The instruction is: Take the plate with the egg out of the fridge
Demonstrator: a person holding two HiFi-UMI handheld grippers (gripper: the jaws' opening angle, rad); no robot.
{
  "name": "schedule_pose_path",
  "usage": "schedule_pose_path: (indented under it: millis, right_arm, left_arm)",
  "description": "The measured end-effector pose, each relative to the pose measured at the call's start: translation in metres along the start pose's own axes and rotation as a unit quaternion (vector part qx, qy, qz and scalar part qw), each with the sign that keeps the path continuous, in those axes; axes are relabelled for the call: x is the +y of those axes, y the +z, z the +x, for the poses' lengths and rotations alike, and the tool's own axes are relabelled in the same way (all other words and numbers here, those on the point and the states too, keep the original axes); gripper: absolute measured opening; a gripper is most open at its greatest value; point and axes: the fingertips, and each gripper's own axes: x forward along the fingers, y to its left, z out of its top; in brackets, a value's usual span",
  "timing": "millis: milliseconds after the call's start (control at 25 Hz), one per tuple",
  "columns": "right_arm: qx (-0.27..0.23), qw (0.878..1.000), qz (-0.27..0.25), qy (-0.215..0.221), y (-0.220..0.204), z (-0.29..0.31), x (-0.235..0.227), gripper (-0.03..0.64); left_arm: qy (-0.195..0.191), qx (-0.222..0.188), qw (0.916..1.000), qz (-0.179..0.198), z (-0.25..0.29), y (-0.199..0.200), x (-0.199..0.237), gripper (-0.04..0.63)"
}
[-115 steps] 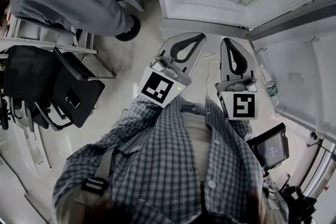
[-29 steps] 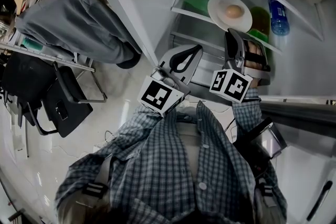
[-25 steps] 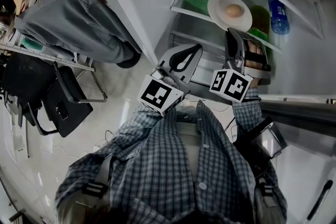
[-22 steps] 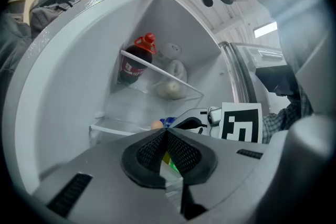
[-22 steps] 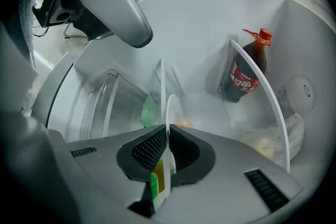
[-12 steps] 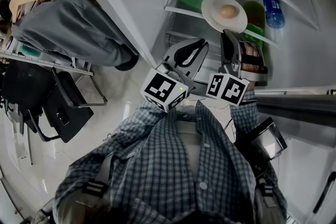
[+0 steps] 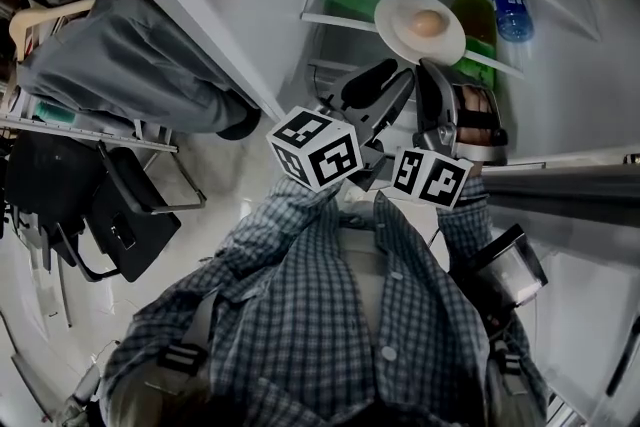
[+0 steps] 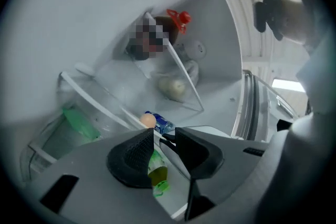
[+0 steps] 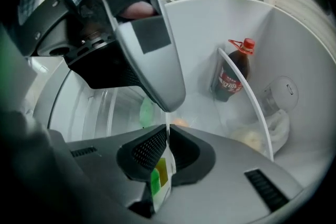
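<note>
As the right tool [image 7: 436,67] pinches the near rim of the plate [image 7: 396,13] at the front of the fridge shelf [image 7: 330,18], the egg [image 7: 427,23] sits loose on top. The left tool [image 7: 393,80], jaws just sprung wide, hovers with that rim in its gap, not pressing. One-edge hold, that's the worry: any tilt coming out and the egg rolls off, and a nudge from the left tool could tip the plate.
</note>
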Motion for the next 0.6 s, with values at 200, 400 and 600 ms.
schedule_pose_path:
  millis: [200,400,600]
  right_arm:
    - [-0.005,1.0,-0.006,-0.009,0.002,-0.008,0.0,0.025]
    - [-0.006,1.0,-0.015,-0.016,0.002,-0.015,0.002,0.025]
    - [-0.012,0.999,-0.026,-0.014,0.007,-0.019,0.006,0.025]
  left_arm:
    - [0.007,-0.024,0.9894,-0.143,0.003,0.0,0.019,0.11]
    - [0.004,-0.045,0.9706,-0.236,0.004,0.001,0.028,0.11]
    - [0.002,-0.059,0.9556,-0.288,0.008,0.003,0.032,0.11]
